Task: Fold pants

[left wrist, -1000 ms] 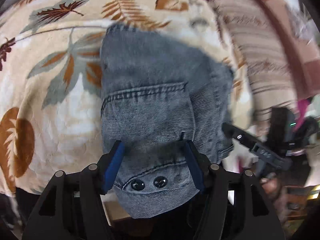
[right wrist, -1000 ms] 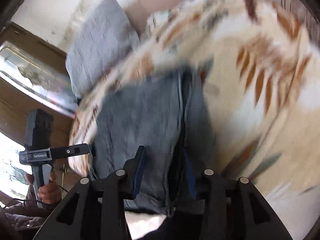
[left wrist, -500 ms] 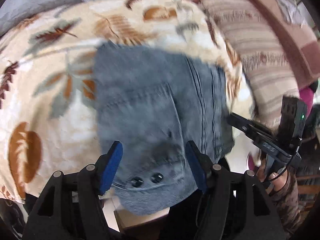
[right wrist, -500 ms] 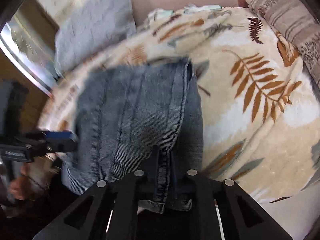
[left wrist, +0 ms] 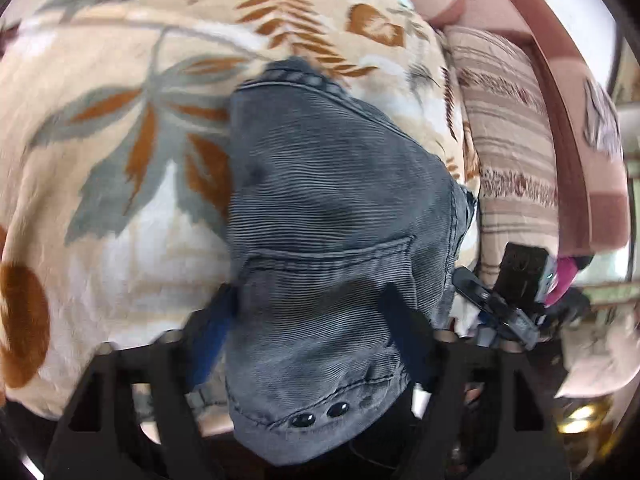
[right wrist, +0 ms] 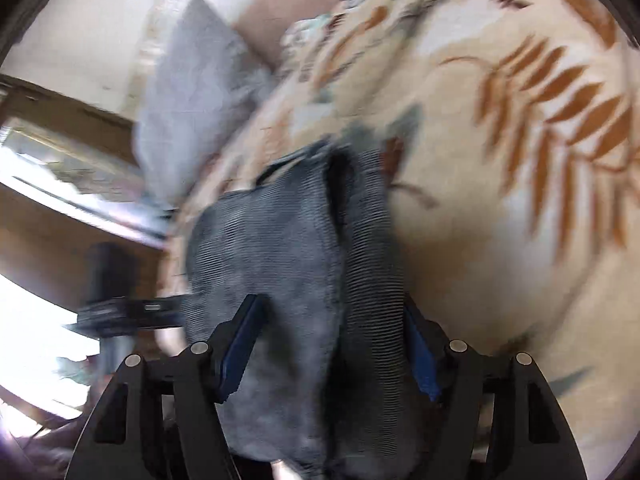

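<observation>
The folded grey-blue denim pants [left wrist: 332,216] lie on a cream blanket with leaf print [left wrist: 120,120]. In the left wrist view the waistband with two dark buttons [left wrist: 320,416] hangs over the bed edge between the blue pads of my left gripper [left wrist: 316,320], whose jaws stand wide apart around the cloth. In the right wrist view the pants [right wrist: 288,264] run between the pads of my right gripper [right wrist: 332,320], which is open. The right gripper also shows in the left wrist view [left wrist: 500,308], beside the pants.
A striped beige cushion [left wrist: 512,152] and a brown-pink blanket [left wrist: 580,120] lie right of the pants. A grey pillow [right wrist: 192,92] leans at the head of the bed. The left gripper's handle [right wrist: 120,300] shows at left in the right wrist view.
My right gripper was shut on the pants' edge half a second ago and has opened wide. Both views have shifted and blurred; the pants now look bunched narrower.
</observation>
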`<state>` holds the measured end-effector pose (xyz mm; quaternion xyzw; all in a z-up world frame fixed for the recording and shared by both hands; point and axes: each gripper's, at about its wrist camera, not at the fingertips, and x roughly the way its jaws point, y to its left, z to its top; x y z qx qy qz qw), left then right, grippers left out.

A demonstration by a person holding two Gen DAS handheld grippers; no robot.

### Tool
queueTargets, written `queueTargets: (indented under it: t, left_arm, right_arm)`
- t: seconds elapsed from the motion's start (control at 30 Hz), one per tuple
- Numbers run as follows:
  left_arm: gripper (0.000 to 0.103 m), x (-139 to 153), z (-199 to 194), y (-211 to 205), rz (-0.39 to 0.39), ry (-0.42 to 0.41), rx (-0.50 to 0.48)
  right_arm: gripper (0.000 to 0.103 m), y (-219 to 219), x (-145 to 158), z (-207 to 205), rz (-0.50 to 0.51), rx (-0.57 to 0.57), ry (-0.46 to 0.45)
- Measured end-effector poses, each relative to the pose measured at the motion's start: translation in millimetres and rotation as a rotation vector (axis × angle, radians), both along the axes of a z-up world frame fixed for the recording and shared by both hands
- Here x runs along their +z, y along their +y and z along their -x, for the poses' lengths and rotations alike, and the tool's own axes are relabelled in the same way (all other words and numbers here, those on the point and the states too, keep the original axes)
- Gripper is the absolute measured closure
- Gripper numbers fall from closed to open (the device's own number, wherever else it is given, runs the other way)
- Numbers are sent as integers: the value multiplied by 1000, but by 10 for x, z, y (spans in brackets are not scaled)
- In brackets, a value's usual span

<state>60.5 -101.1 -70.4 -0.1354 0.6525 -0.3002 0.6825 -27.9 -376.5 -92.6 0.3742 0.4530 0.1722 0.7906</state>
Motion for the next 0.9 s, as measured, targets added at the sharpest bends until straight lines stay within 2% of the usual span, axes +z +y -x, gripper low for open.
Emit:
queueTargets:
  t: [0.03, 0.13, 0.2, 0.23, 0.27, 0.3, 0.33, 0.37, 0.47, 0.57, 0.7, 0.8, 0.9]
  left_arm:
    - [16, -3, 11, -52, 0, -9, -18]
    - [16, -61, -5, -187, -38, -35, -36]
    - [16, -94, -19, -183, -26, -23, -8]
    - [25, -60, -2, -169, -8, -22, -3]
    - [42, -25, 13, -170, -1, -30, -8]
    - [48, 25, 43, -161, -3, -46, -14]
    - [60, 71, 72, -155, -5, -66, -24]
    - [70, 125, 108, -143, -8, -94, -29]
    - [78, 228, 124, -91, -21, -137, 0]
    - [80, 353, 57, -1, -15, -167, 39]
    - [80, 634, -126, 203, -24, -243, 100]
    - [80, 870, -398, 371, -36, -301, 159]
    - [69, 967, -701, 451, -119, -361, 192]
  right_arm:
    - [32, 1, -11, -2, 6, 28, -3]
    - [37, -47, -152, -44, 21, 36, 46]
    - [38, -22, -131, -55, 39, 14, 48]
    - [43, 54, -70, -55, 105, 17, 47]
    - [47, 119, -14, -56, 150, 23, 45]
    - [58, 180, 43, -37, 181, 30, 48]
    - [72, 227, 126, -5, 196, 38, 41]
    - [76, 258, 208, 21, 221, 51, 30]
    - [80, 375, 352, 17, 312, 69, 38]
    - [81, 584, 544, -108, 387, 100, 26]
    - [81, 776, 880, -378, 386, 134, -53]
    - [81, 957, 1159, -759, 397, 137, -122]
    - [80, 1066, 1243, -1093, 386, 119, -141]
